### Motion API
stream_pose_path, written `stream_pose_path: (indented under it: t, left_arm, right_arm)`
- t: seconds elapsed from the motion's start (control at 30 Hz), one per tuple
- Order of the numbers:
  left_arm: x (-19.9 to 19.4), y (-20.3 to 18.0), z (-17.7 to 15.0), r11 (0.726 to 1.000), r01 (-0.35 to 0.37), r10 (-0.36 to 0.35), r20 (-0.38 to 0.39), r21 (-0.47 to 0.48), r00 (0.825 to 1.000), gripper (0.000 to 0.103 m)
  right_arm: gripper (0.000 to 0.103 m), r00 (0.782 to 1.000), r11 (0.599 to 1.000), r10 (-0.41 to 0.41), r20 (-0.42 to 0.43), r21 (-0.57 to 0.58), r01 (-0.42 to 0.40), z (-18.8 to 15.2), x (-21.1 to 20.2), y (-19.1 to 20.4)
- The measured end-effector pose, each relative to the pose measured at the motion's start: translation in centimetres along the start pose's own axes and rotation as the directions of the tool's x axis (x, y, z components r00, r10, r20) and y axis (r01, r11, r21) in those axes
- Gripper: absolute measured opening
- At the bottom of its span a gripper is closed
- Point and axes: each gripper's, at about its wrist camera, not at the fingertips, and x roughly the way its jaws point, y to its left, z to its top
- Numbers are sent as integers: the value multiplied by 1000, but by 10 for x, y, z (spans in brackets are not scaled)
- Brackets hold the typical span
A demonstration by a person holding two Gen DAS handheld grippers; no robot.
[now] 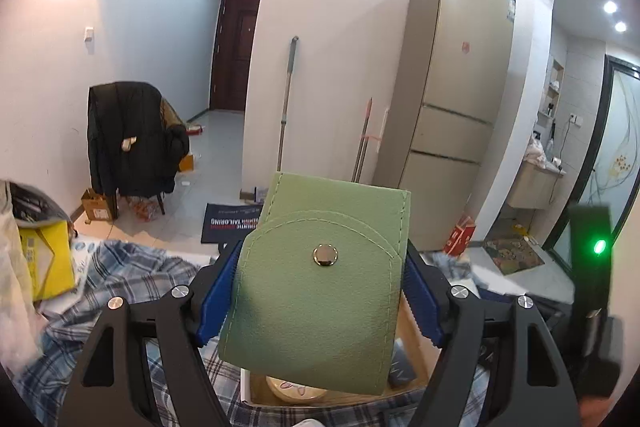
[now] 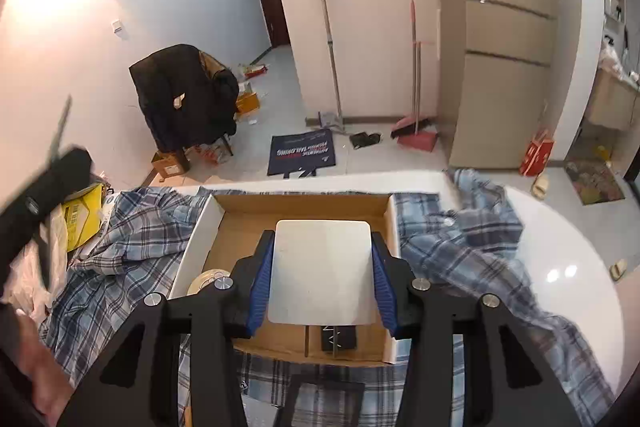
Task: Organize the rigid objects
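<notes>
The dark floor mat [image 2: 303,153] lying on the tiles beyond the table is showing white and red print; the word "TAILORING" is reading clearly, upside down, while the smaller lines are too blurred to make out. The left gripper [image 1: 322,291] is standing fairly wide, its blue pads [image 1: 218,297] pressing on both side edges of a green snap-button pouch [image 1: 320,283], which it is holding up above the open cardboard box [image 2: 208,223]. The right gripper [image 2: 322,273] is standing narrower, its blue pads [image 2: 261,283] clamping the two sides of a flat white rounded-corner card [image 2: 322,273], which is hanging over the middle of the same box. Inside the box a roll of clear tape [image 2: 208,281] is lying at the left wall, and a small black item [image 2: 338,339] is sitting near the front wall. The box is resting on a blue plaid shirt [image 2: 460,247] spread across the white table [image 2: 560,239]. A yellow package [image 2: 82,217] is lying at the table's left, its printing unreadable.
</notes>
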Motion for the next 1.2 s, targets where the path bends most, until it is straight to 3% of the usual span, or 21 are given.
stream_pose_path:
  t: [0.13, 0.33, 0.47, 0.73, 0.9, 1.2]
  left_arm:
    - [39, 6, -25, 1000, -24, 25, -75, 13, 997, 77]
    - [63, -10, -47, 997, -17, 25, -113, 71, 993, 77]
    - [67, -19, -55, 992, -51, 64, -106, 118, 992, 77]
    - [61, 2, -45, 997, -63, 67, -87, 52, 994, 77]
    - [71, 30, -46, 997, -75, 72, -121, -20, 990, 77]
    - [85, 51, -53, 993, -43, 22, -182, -114, 983, 77]
  right_arm:
    - [43, 998, 1000, -6, -56, -21, 4, -17, 29, -4]
    - [43, 989, 1000, 4, -147, 14, -2, -29, 62, -25]
    - [43, 983, 1000, 8, -186, 10, -6, -35, 76, -29]
    - [44, 982, 999, 26, -184, -31, -33, -37, 85, -9]
    - [44, 962, 992, 118, -246, -10, -124, -40, 97, 13]
    - [44, 959, 996, 65, -276, -41, -79, -55, 112, 22]
